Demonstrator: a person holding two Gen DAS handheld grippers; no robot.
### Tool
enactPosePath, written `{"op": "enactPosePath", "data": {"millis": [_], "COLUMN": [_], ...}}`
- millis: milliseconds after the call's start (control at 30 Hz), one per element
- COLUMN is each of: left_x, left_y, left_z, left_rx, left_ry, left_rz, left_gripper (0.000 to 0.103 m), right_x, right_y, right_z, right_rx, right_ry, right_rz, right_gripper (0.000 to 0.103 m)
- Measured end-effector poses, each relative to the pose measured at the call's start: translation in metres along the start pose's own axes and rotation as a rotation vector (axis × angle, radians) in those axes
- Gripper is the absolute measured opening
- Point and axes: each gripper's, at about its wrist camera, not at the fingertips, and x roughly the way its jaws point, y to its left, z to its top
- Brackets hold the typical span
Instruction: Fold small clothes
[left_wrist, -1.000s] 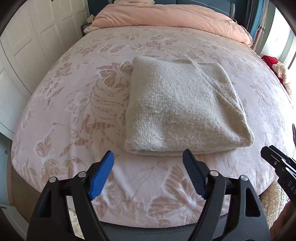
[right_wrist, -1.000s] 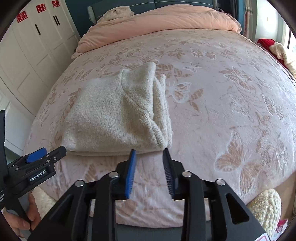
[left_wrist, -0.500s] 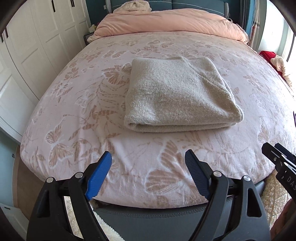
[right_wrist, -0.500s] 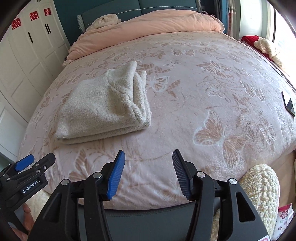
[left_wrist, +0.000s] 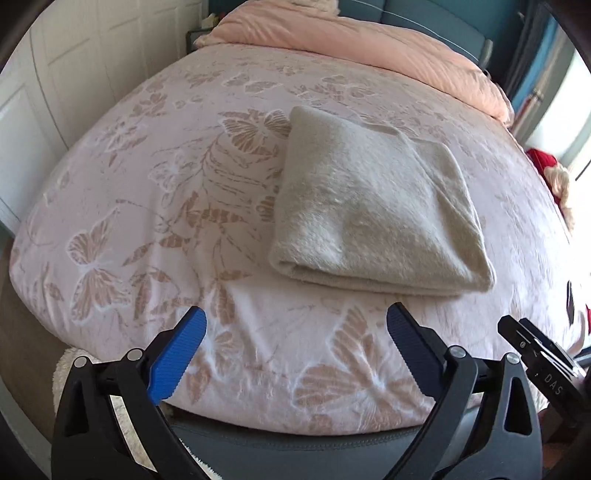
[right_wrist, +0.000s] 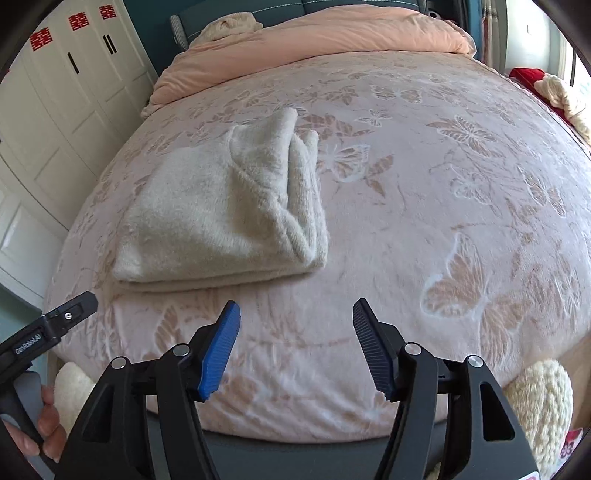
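A folded cream knit garment lies on the pink butterfly-patterned bed, its thick folded edge facing me. In the right wrist view the same garment sits left of centre on the bed. My left gripper hovers near the foot of the bed, short of the garment, jaws opening wide with nothing between them. My right gripper hangs to the right of the garment's near corner, its jaws also opening and empty. Each gripper's tip shows at the edge of the other view.
A peach duvet is bunched at the head of the bed. White wardrobe doors stand along the left. A red and cream item lies at the right edge. A fluffy cream rug sits by the bed's foot.
Both grippers' jaws have spread wider. Both views pulled back from the garment, then came closer again; the left view has rolled slightly.
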Motion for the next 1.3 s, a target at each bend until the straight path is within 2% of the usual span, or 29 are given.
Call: {"op": "enactPosePath", "data": {"millis": [67, 133, 167, 200, 233, 300, 333, 367, 400, 433, 467, 567, 633, 700, 733, 767, 833, 867, 1000, 1067, 1100, 1167, 1233, 1300], "left_x": [0.020, 0.038, 0.046, 0.052, 0.056, 0.053, 0.052, 0.056, 0.062, 0.069, 0.076, 0.078, 0.073, 0.071, 0.073, 0.075, 0.076, 0.078, 0.070, 0.057, 0.050, 0.035, 0.022, 0.010], "left_y": [0.014, 0.022, 0.021, 0.018, 0.015, 0.012, 0.011, 0.011, 0.011, 0.011, 0.013, 0.009, 0.006, 0.005, 0.005, 0.004, 0.003, 0.002, -0.001, -0.003, -0.006, -0.013, -0.019, -0.026], "left_z": [0.014, 0.023, 0.025, 0.028, 0.030, 0.033, 0.032, 0.032, 0.030, 0.028, 0.029, 0.029, 0.029, 0.028, 0.028, 0.027, 0.027, 0.029, 0.029, 0.026, 0.024, 0.018, 0.010, 0.001], "left_rx": [-0.090, -0.139, -0.134, -0.108, -0.077, -0.041, -0.027, -0.009, -0.001, -0.002, -0.006, 0.008, 0.031, 0.048, 0.050, 0.049, 0.044, 0.047, 0.078, 0.090, 0.100, 0.113, 0.117, 0.121], "left_ry": [0.040, 0.062, 0.078, 0.094, 0.107, 0.095, 0.088, 0.096, 0.109, 0.128, 0.147, 0.144, 0.136, 0.130, 0.130, 0.133, 0.134, 0.135, 0.123, 0.103, 0.085, 0.042, 0.001, -0.037], "left_rz": [-0.053, -0.071, -0.059, -0.056, -0.046, -0.037, -0.013, 0.015, 0.026, 0.032, 0.037, 0.060, 0.072, 0.085, 0.092, 0.098, 0.104, 0.107, 0.123, 0.134, 0.137, 0.141, 0.137, 0.140], "left_gripper": [0.096, 0.095, 0.087, 0.078, 0.059, 0.056, 0.057, 0.057, 0.057, 0.057, 0.057, 0.058, 0.059, 0.060, 0.061, 0.062, 0.062, 0.063, 0.063, 0.066, 0.067, 0.078, 0.087, 0.091], "right_x": [0.021, 0.050, 0.062, 0.063, 0.050, 0.014, 0.005, 0.012, 0.038, 0.071, 0.085, 0.050, 0.019, 0.004, 0.007, 0.021, 0.076, 0.086, 0.046, 0.021, 0.010, -0.006, -0.017, -0.024], "right_y": [-0.002, -0.003, -0.002, 0.000, 0.001, 0.010, 0.013, 0.013, 0.011, 0.003, -0.004, 0.003, 0.011, 0.025, 0.033, 0.037, 0.031, 0.024, 0.008, 0.002, 0.000, 0.001, 0.002, 0.004], "right_z": [0.019, 0.031, 0.037, 0.043, 0.050, 0.061, 0.061, 0.059, 0.053, 0.043, 0.036, 0.044, 0.047, 0.046, 0.044, 0.042, 0.037, 0.034, 0.040, 0.034, 0.029, 0.013, -0.008, -0.025], "right_rx": [0.033, 0.064, 0.068, 0.074, 0.086, 0.033, -0.009, -0.047, -0.078, -0.087, -0.074, -0.035, -0.018, -0.065, -0.107, -0.147, -0.209, -0.202, -0.064, -0.024, -0.012, -0.012, -0.012, -0.005], "right_ry": [0.030, 0.113, 0.158, 0.171, 0.118, -0.001, -0.046, -0.052, 0.025, 0.143, 0.167, 0.080, -0.008, -0.076, -0.083, -0.056, 0.093, 0.096, 0.071, 0.037, 0.023, 0.004, -0.017, -0.035], "right_rz": [0.042, 0.092, 0.122, 0.132, 0.158, 0.181, 0.160, 0.116, 0.048, 0.009, 0.021, 0.030, 0.046, 0.013, -0.014, -0.045, -0.138, -0.117, -0.038, -0.029, -0.039, -0.051, -0.091, -0.107], "right_gripper": [0.062, 0.060, 0.046, 0.012, 0.012, 0.011, 0.011, 0.011, 0.012, 0.012, 0.012, 0.013, 0.015, 0.018, 0.019, 0.019, 0.019, 0.021, 0.024, 0.027, 0.032, 0.036, 0.055, 0.058]}}
